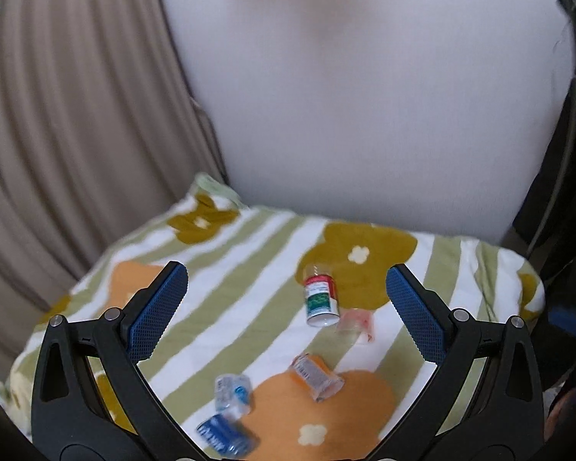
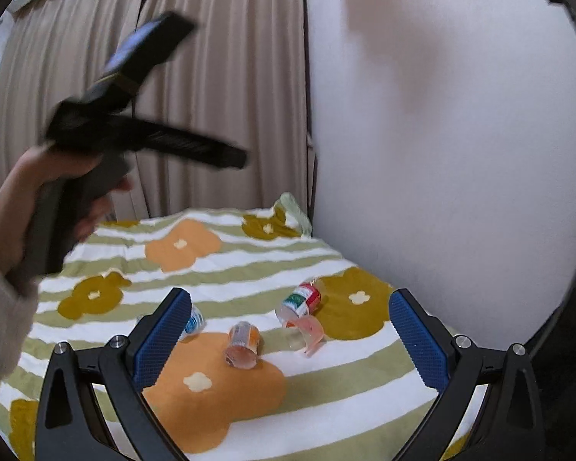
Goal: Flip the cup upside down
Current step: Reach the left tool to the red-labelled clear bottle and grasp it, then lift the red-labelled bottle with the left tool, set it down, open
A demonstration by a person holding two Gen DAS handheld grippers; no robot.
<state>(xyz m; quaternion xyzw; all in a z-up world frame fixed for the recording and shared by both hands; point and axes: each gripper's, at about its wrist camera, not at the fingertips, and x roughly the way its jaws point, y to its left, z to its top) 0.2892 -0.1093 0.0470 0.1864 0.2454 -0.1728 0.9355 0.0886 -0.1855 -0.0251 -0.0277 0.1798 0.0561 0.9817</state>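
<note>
Five small clear plastic cups lie on their sides on a striped blanket (image 1: 249, 253) with big orange and mustard flowers. The red cup (image 1: 320, 299) has a red, white and green label; it lies on a white stripe at the edge of a mustard flower, and in the right wrist view (image 2: 300, 299) its open mouth points toward the camera. Just beside it, maybe touching, lies the pink cup (image 1: 355, 324), very transparent with a pink rim (image 2: 307, 333). The orange cup (image 1: 315, 376) lies at the edge of an orange flower, a little apart from those two (image 2: 242, 344). The pale blue cup (image 1: 232, 392) is next to it on the left, and the dark blue cup (image 1: 223, 436) lies near the bottom of the left wrist view, blurred.

The left gripper (image 1: 287, 309) has its jaws wide open and holds nothing; all the cups lie below, between its fingers. In the right wrist view it (image 2: 207, 92) is raised high in front of the beige curtain (image 2: 219, 77), held by the left hand (image 2: 30, 207), blurred.

The right gripper (image 2: 290, 332) is also wide open and empty, above the blanket. Its left finger (image 2: 161, 340) hides part of the pale blue cup (image 2: 194, 320). A white wall (image 2: 441, 134) stands behind the blanket
</note>
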